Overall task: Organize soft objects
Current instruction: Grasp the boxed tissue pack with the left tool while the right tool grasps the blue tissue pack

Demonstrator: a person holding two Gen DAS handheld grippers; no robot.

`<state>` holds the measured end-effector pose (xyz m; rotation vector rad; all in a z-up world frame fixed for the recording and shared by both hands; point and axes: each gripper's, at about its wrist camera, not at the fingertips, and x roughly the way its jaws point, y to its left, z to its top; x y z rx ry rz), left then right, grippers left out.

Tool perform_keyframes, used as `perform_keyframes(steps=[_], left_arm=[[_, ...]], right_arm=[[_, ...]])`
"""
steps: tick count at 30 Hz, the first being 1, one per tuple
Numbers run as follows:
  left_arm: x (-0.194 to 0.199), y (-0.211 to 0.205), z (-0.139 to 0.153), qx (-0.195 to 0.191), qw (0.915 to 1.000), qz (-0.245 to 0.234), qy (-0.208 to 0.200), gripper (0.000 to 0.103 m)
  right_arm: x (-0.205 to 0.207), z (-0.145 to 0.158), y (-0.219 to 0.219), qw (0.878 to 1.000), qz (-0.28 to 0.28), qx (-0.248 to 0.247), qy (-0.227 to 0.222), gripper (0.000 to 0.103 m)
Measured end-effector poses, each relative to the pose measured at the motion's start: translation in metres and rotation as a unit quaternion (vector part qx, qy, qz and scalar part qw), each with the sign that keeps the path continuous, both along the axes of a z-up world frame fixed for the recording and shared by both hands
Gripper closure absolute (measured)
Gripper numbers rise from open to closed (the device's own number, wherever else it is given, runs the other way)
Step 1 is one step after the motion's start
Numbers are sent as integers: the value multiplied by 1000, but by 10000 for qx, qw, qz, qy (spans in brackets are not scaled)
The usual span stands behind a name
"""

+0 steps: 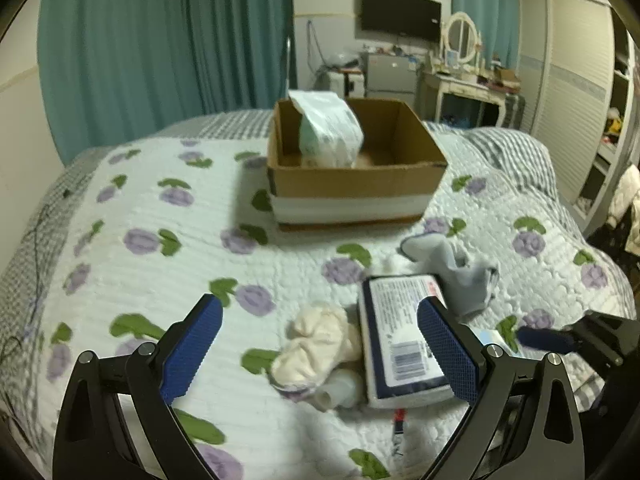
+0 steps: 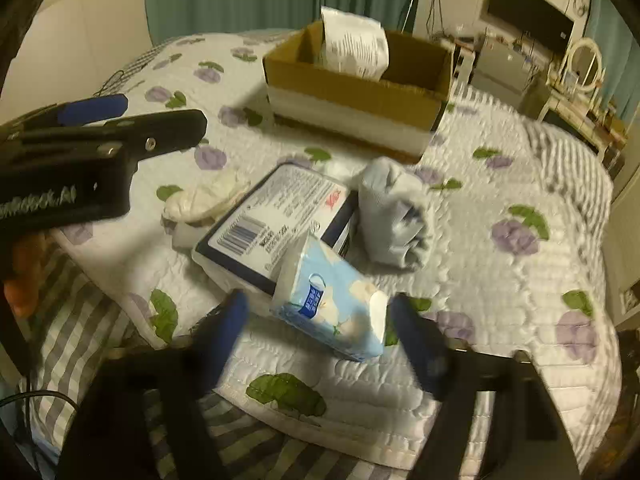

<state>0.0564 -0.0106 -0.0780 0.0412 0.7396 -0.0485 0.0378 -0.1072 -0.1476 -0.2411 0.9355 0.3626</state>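
Tissue pack [image 2: 332, 304], pale blue and soft, lying tilted on the quilted bed [image 2: 500, 280] with one end propped on the bigger navy-and-white wipes pack [image 2: 272, 220], framed between the spread fingers of the right gripper [image 2: 320, 336] but not yet touched. Best taken across its short sides, fingers brought level with its middle before closing, since a squashy wrapper is likely to buckle or slide if pinched at a corner. Worth squaring the gripper to the pack's slant first, and closing gently, only enough to hold. Left gripper [image 1: 320, 344] also spread wide, empty, hovering over the cream cloth bundle [image 1: 320, 344] and the wipes pack; better kept out of the right one's path while the lift is made. Grey cloth [image 2: 394, 216] bunched just beyond the wipes pack, apart from the tissue pack. Cardboard box [image 2: 356, 92] farther up the bed, open-topped, with one white-and-green soft pack [image 2: 354, 46] already standing in it; probably the place for the tissue pack, so a lift high enough to pass the near wall, then a low release beside the pack inside
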Motion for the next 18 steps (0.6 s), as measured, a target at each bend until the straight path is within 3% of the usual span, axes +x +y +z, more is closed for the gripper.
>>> perform_keyframes(steps=[2,6,10,18], left_arm=[[1,-2,-6,19,10000,-8,78,3],[4,-6,-11,-31,9998,-37,213,3],[8,-14,-17,-102,9991,-14,408,4],[7,-45,-39,-241,9959,-370,787,5]], right_arm=[[0,0,-3,9998,33,174,53,70],[-3,14,-12,9993,-32,299,-208,82],[-4,35,-27,9969,-292,193,-704,86],[5,35,-51,9945,-635,159,-816,86]])
